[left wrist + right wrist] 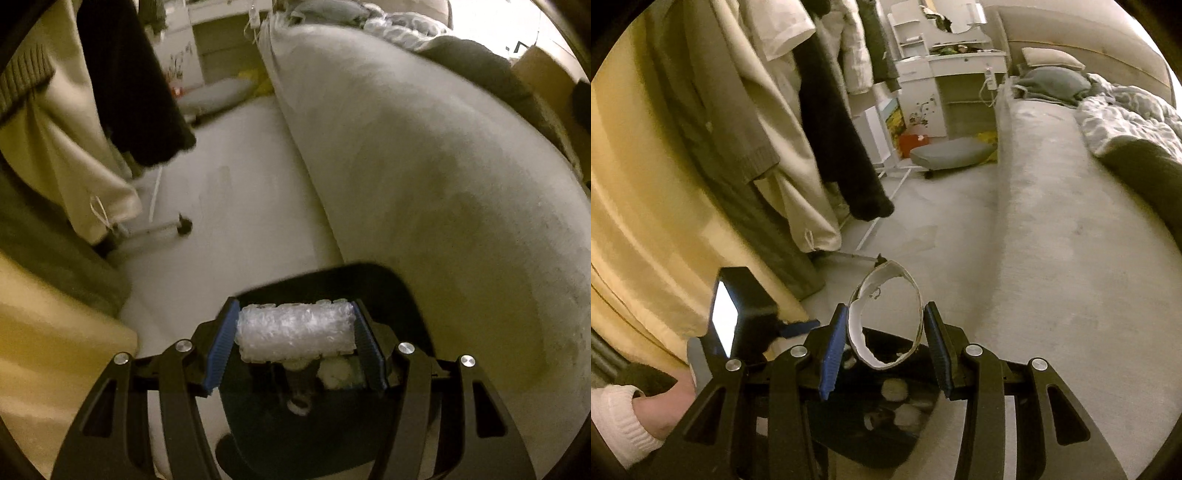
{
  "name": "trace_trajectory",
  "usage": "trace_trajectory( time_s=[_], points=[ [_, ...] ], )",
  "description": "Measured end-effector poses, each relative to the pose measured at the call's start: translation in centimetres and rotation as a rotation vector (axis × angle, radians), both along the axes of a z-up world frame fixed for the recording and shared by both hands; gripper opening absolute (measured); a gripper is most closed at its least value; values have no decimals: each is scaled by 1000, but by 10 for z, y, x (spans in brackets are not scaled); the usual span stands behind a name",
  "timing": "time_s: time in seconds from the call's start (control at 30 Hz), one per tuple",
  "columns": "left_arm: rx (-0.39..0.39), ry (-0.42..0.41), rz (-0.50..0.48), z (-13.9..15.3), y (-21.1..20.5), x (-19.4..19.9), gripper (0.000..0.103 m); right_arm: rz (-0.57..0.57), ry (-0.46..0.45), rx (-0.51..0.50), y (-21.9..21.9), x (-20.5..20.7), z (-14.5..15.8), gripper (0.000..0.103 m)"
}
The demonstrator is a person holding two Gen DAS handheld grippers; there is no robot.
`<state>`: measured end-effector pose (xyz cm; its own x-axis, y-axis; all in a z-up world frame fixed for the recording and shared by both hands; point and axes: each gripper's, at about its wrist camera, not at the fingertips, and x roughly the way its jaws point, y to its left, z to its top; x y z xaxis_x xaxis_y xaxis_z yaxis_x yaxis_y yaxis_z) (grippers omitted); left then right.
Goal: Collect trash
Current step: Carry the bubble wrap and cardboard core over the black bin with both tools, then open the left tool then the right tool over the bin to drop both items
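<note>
Trash is in both claws at once: the left claw (295, 338) pinches a roll of bubble wrap (295, 332) between its blue pads directly above a black bin (399, 295) that stands on the floor (229, 206) beside the bed (424, 166), and pale crumpled scraps (334, 373) already lie inside. To its right, the right claw (884, 334) squeezes a torn cardboard ring (886, 317) over the same dark bin (919, 424), where more wads (895, 389) show. Judging by this, collection is well underway, with both held pieces not yet dropped in.
</note>
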<state>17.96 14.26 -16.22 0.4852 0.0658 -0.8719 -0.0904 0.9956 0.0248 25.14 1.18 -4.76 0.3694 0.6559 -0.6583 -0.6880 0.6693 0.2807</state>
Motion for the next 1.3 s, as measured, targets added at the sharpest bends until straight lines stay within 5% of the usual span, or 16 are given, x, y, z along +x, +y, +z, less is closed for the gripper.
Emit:
trace_trajectory(
  time_s=[0.7,0.93,1.3],
  points=[
    [-130,350,8,-96,21,-40,64,68,86,-81,75,0,-33,43],
    [-164,379,-18,-102,26,-44,73,76,132,-120,89,1,-51,43],
    [-197,264,-41,-72,48,-56,80,79,188,-194,110,7,-86,43]
  ],
)
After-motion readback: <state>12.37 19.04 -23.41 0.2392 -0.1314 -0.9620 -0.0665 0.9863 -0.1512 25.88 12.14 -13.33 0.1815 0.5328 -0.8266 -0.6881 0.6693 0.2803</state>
